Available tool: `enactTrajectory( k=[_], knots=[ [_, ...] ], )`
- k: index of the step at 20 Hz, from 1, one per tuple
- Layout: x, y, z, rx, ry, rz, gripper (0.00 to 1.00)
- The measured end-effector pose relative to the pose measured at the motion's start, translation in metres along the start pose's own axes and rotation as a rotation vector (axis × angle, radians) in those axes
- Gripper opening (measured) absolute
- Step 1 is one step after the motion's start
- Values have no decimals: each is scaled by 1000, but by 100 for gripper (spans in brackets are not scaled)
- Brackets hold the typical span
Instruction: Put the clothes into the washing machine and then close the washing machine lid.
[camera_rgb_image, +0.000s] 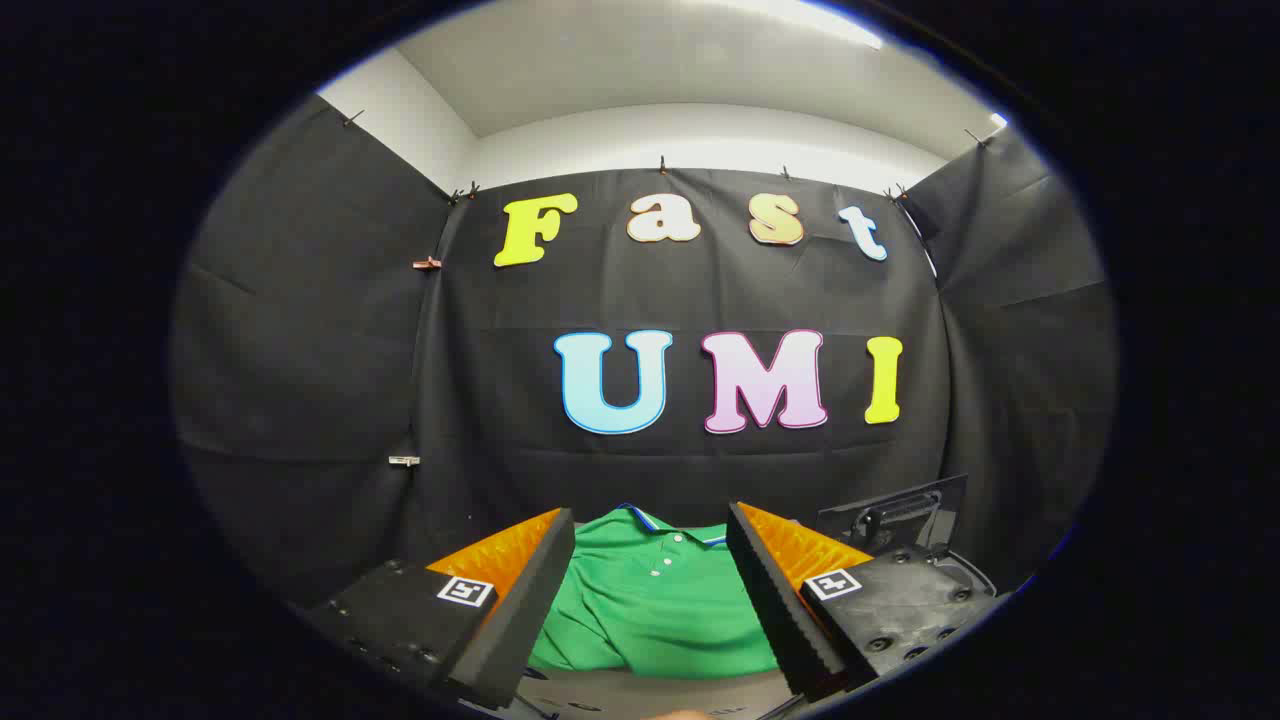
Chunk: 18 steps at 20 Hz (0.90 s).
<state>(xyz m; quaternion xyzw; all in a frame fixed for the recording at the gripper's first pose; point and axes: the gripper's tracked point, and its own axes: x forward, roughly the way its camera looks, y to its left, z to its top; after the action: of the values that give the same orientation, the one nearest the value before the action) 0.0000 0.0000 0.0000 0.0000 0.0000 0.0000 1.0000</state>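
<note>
A green polo shirt with white buttons and a blue-trimmed collar lies flat on the surface below and ahead of my gripper. The two black fingers with orange sides stand wide apart, one on each side of the shirt as seen from above, and nothing is pressed between them. Whether they touch the cloth cannot be told. To the right, beyond the right finger, a dark raised lid with a handle stands tilted up; it looks like the washing machine's lid.
Black cloth walls close the booth at the back and on both sides. A pale surface shows under the shirt's near hem. A dark rounded body sits under the raised lid at the right.
</note>
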Motion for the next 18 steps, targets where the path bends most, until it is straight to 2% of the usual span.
enactTrajectory(
  k=[18],
  knots=[
    [-12, -9, -1, 0, -6, -1, 97]
  ],
)
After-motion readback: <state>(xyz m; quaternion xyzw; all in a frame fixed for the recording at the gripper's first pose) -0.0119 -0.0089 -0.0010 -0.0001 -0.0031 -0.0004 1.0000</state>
